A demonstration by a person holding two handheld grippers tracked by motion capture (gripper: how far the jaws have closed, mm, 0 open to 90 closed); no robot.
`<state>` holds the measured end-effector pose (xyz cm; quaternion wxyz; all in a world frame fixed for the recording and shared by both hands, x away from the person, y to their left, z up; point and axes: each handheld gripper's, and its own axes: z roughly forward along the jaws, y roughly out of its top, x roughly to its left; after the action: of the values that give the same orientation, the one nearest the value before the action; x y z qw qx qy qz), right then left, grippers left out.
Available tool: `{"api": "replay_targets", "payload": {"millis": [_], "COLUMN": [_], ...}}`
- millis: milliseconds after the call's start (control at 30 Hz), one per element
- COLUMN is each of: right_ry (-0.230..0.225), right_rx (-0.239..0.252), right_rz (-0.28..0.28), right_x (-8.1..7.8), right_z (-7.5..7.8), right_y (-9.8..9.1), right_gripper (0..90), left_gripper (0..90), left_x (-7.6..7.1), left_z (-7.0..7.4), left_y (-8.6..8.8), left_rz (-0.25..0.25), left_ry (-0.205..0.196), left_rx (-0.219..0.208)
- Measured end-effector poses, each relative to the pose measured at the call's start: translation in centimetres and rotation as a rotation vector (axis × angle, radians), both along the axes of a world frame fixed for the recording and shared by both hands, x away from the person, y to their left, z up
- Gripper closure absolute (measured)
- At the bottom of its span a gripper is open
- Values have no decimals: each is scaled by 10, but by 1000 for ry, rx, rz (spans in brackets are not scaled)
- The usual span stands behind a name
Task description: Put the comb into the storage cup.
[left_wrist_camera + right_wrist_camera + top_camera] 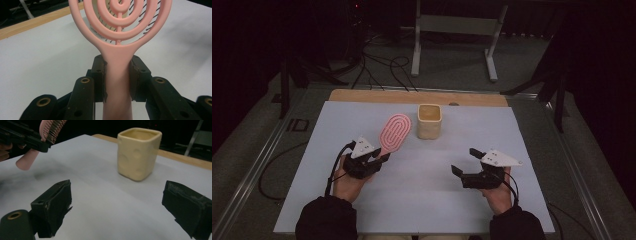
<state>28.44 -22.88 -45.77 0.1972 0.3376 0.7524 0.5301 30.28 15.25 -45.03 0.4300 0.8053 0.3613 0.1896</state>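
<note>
Dark sleeves (326, 220) come in at the bottom edge of the high view, and just above them two hands grip the tools. Lower left of centre, the left gripper (379, 159) has its jaws pressed tight on the handle of the pink hairbrush (393, 131). Its own camera confirms it: the black pads (99, 75) squeeze the pink handle from both sides near the neck, and the ringed head rises to the top of that frame, dark bristles showing behind the rings. From above, the brush head reaches up and right of the gripper, toward the middle of the frame. The right gripper view, in its upper left corner, shows the brush lifted off the white table (452, 200), bristles down.

Over at lower right, the right gripper (466, 161) sits with jaws spread wide, nothing between them, only bare white surface in the gap.

Further back, near the upper centre, the cream cup (429, 121) stands upright, just right of the brush head and apart from it. Beyond it runs the table's wooden edge (412, 97), then cables (382, 70) and a white frame (457, 35) on the dark floor.
</note>
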Motion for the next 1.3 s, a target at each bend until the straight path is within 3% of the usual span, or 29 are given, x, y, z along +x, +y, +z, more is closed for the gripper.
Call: {"api": "replay_targets", "payload": {"millis": [800,1300], "right_ry": [44,43], "right_rx": [-12,-9], "right_rz": [82,136], "right_x": [20,33], "right_z": [23,38], "right_y": [53,90], "right_gripper": [83,79], "left_gripper": [703,703], "left_x": [-6,-8], "left_z": [0,-2], "left_y": [-13,-19], "left_rz": [-16,-33], "left_ry": [-22,-22], "left_rx": [12,14]}}
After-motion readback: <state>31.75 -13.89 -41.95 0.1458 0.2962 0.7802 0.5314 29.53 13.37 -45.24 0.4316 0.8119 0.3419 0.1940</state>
